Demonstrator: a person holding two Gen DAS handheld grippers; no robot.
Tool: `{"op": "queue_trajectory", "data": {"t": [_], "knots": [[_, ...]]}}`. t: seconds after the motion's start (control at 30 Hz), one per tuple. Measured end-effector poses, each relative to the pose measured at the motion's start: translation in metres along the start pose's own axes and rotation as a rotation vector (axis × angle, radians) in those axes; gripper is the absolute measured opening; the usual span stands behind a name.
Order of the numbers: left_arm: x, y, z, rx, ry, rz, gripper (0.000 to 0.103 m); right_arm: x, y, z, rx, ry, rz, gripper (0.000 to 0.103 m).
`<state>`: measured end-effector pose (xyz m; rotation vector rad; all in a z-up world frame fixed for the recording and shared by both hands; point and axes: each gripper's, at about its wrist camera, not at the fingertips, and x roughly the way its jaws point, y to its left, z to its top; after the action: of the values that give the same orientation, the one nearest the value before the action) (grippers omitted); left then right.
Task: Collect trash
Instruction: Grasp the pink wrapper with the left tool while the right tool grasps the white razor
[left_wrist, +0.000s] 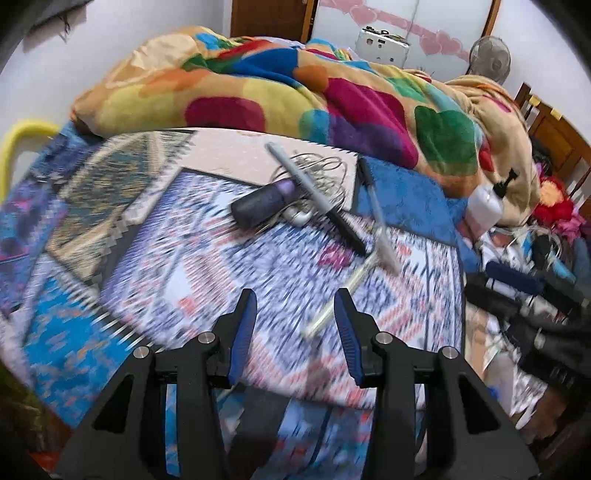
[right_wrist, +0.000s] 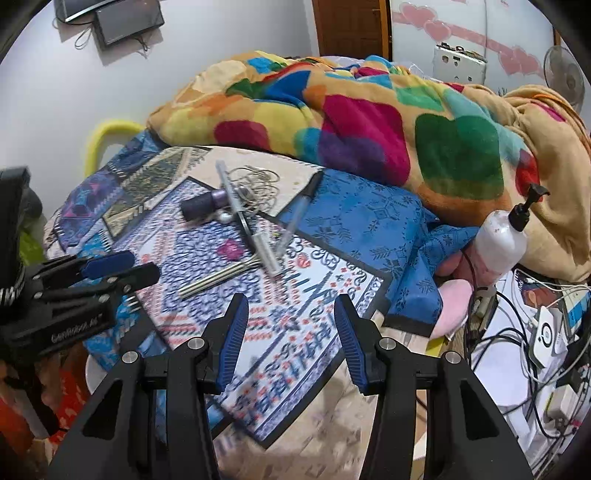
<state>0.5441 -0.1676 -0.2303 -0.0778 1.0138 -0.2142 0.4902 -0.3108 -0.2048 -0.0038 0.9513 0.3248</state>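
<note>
Patterned mat (right_wrist: 295, 314), both claws (left_wrist: 295, 306) (right_wrist: 291, 310) agape

On the patterned mat (right_wrist: 207, 280): 3 pens (right_wrist: 231, 192), 1 purple cylinder (right_wrist: 201, 205), 1 wire tangle (right_wrist: 260, 184), 1 bundle of metal rods (right_wrist: 218, 278). Beside it: 1 pump bottle (right_wrist: 504, 240), 1 multicolour blanket (right_wrist: 369, 125). 2 grippers: left gripper (left_wrist: 295, 314), right gripper (right_wrist: 291, 317).

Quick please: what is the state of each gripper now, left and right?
Left gripper: open, holding nothing, above the patterned mat.
Right gripper: open, holding nothing.
</note>
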Motion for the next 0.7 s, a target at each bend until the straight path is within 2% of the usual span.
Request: {"op": "queue_trajectory", "data": {"t": [0.13, 0.27, 0.33, 0.37, 0.43, 0.47, 0.6, 0.7], "knots": [[0.031, 0.0, 0.017, -0.041, 0.027, -0.066, 0.043, 0.02, -0.01, 0.006, 0.03, 0.017, 0.029, 0.045], [0.049, -0.007, 0.022, -0.017, 0.041, -0.081, 0.043, 0.035, -0.011, 0.011, 0.016, 0.024, 0.042, 0.045], [0.051, -0.012, 0.022, 0.014, 0.021, -0.073, 0.043, 0.04, -0.009, 0.013, 0.003, 0.029, 0.063, 0.044], [0.052, -0.014, 0.022, 0.033, 0.016, -0.064, 0.041, 0.042, -0.008, 0.014, -0.003, 0.029, 0.066, 0.044], [0.053, -0.018, 0.021, 0.065, 0.009, -0.056, 0.022, 0.046, -0.005, 0.016, -0.02, 0.03, 0.071, 0.038], [0.052, -0.018, 0.019, 0.073, 0.016, -0.084, 0.021, 0.048, -0.004, 0.017, -0.026, 0.034, 0.08, 0.037], [0.045, -0.013, 0.013, 0.077, 0.012, -0.074, 0.018, 0.057, 0.001, 0.021, -0.029, 0.045, 0.119, 0.032], [0.039, -0.004, 0.008, 0.049, 0.018, -0.085, 0.018, 0.064, 0.007, 0.024, -0.052, 0.054, 0.118, 0.024]]}}
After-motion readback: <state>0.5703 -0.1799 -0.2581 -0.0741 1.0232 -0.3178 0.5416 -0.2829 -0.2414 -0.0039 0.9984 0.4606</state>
